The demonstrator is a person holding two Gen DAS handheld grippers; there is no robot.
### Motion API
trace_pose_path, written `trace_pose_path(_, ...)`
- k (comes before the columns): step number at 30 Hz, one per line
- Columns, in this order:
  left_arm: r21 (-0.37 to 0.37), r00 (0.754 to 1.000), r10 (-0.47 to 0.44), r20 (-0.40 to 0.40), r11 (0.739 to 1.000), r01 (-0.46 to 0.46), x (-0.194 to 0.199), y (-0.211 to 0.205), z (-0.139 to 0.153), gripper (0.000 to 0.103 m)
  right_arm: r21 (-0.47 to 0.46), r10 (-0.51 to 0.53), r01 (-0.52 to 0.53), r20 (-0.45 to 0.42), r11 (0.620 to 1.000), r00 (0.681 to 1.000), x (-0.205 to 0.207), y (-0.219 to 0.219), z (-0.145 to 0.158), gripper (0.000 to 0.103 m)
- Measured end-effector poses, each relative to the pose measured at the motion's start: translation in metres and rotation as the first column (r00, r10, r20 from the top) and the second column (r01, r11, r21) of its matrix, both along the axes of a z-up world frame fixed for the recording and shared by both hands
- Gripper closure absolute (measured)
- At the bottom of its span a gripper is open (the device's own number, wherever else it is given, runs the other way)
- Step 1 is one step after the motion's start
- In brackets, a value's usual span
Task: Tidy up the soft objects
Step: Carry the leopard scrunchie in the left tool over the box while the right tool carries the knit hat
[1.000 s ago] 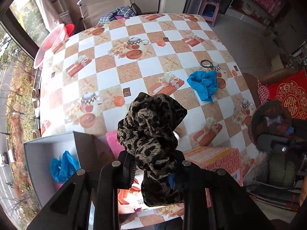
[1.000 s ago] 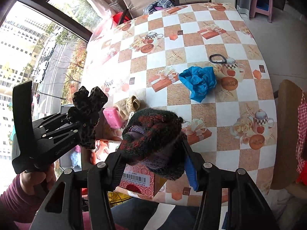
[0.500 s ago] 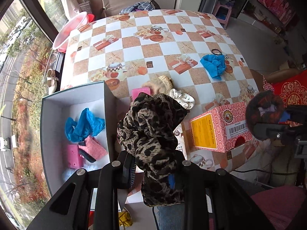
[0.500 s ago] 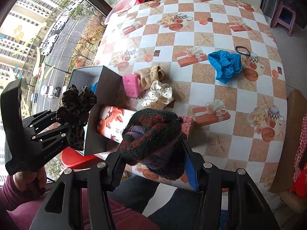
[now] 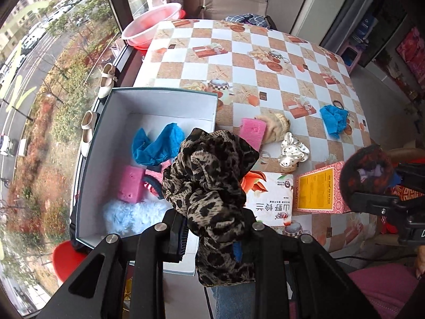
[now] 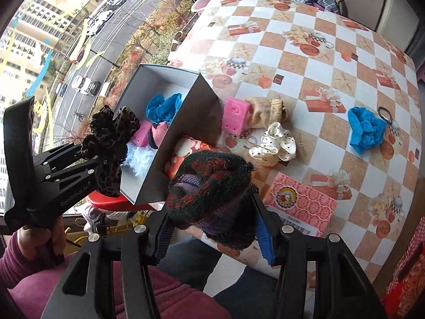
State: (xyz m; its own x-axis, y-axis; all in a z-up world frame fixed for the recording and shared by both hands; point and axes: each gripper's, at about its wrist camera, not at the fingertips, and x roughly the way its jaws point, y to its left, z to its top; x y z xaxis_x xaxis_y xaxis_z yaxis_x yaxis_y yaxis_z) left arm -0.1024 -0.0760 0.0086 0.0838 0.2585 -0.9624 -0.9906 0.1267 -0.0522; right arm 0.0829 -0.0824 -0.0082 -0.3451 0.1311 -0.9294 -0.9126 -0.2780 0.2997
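Box: open, white inside, dark outer walls, approx 9 o'clock in left wrist view, at table's near-left edge. Contents: crumpled blue cloth, pink sponge, pink knit item w/ dark trim, fluffy pale-blue item.

Left gripper: jaws clamped on leopard-print scrunchie. Scrunchie is tan/black spotted fabric, bunched and ruffled, bulging above the fingers, tail hanging below. Held in air over box's near-right corner; in right wrist view the same pair sits at 9 o'clock, beside box's near wall.

Table: checkered cloth, orange/white w/ teapot and gift prints. On it, 12–2 o'clock of scrunchie: second pink sponge touching beige knit item; cream polka-dot scrunchie near them; printed white packet; pink patterned carton just beside packet; blue cloth farther off at 2 o'clock, black hair tie touching it.

Right gripper: jaws closed on dark knit item. Item is black/red/purple yarn, rounded, fuzzy. Held above table's near edge, 3 o'clock in left wrist view.
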Motion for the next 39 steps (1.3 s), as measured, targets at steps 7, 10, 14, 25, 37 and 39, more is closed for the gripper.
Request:
trace_pose_path(7,-0.004,0.996,0.086,0.006,0.996,-0.086,-0.036,-0.002,-0.002,0.074,-0.009,0.094,-0.094,0.016,0.996,0.995,-0.039,0.010,-0.003,0.048)
trace_pose_path(10,-0.008,0.993,0.118,0.008,0.993,-0.117,-0.052,-0.002,-0.005,0.074,-0.012,0.120,-0.120,0.025,0.993,0.992,-0.053,0.016,-0.003,0.048)
trace_pose_path(14,-0.013,0.989,0.151,0.001,0.988,-0.151,-0.072,0.002,-0.011,0.074,-0.012,0.145,-0.145,0.031,0.989,0.989,-0.072,0.026,-0.001,0.048)
trace_pose_path(25,-0.006,0.978,0.206,0.018,0.979,-0.206,-0.108,0.029,-0.027,0.074,0.012,0.224,-0.225,0.060,0.974,0.973,-0.137,0.063,0.004,0.048)
trace_pose_path(37,0.012,0.980,0.198,0.006,0.980,-0.198,-0.117,0.068,-0.047,0.074,0.000,0.247,-0.248,0.095,0.969,0.964,-0.178,0.098,-0.009,0.048)
trace_pose_path(39,0.005,0.980,0.199,0.002,0.980,-0.199,-0.119,0.072,-0.052,0.074,-0.005,0.243,-0.244,0.099,0.970,0.965,-0.182,0.103,-0.012,0.048)
